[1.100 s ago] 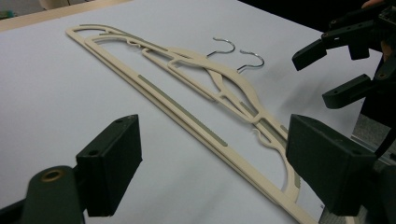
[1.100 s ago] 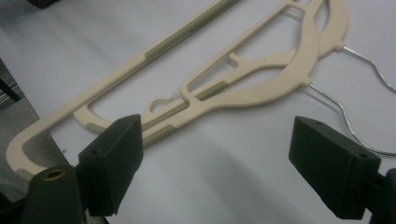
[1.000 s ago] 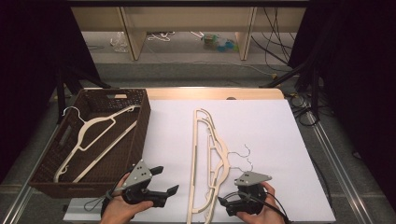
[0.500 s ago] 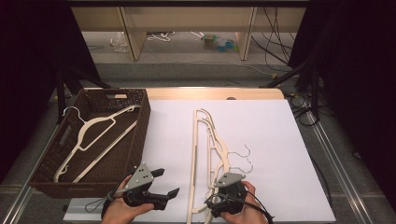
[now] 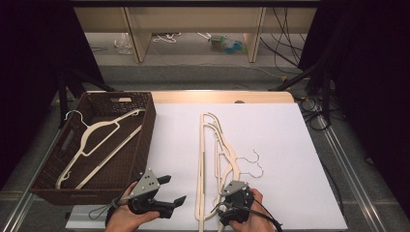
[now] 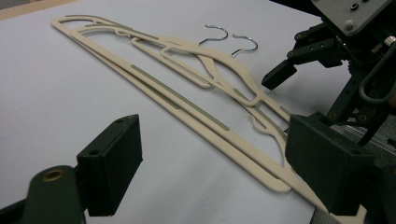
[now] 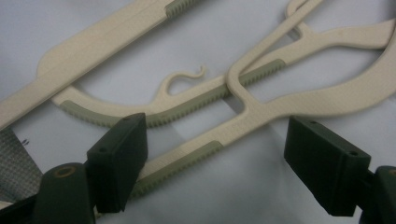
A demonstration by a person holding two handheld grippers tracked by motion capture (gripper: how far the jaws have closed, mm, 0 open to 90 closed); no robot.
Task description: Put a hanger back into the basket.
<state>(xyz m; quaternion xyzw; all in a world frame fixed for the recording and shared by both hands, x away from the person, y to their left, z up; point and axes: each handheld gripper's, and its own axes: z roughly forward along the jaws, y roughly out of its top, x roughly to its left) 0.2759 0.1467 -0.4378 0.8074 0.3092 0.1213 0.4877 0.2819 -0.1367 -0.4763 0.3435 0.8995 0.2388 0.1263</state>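
Observation:
Two cream plastic hangers [image 5: 212,154] with metal hooks lie stacked on the white table [image 5: 290,145], running from far to near. My right gripper [image 5: 227,210] points down over their near end. In the right gripper view its jaws [image 7: 215,154] straddle a ribbed hanger arm [image 7: 243,121]; they have just been closing, and the pads stand apart from it. The left gripper [image 5: 174,189] hovers to the left of the hangers, open with nothing between its fingers [image 6: 112,163]. The left gripper view also shows the hangers [image 6: 187,98] and the right gripper [image 6: 327,51].
A dark woven basket [image 5: 147,125] stands at the table's left and holds one cream hanger [image 5: 96,142]. The two metal hooks [image 5: 254,162] point right. Wooden shelving [image 5: 193,29] and floor cables lie beyond the far edge. Both hands sit at the near edge.
The right gripper has moved left and down onto the near end of the stacked hangers. The left gripper has stayed in place.

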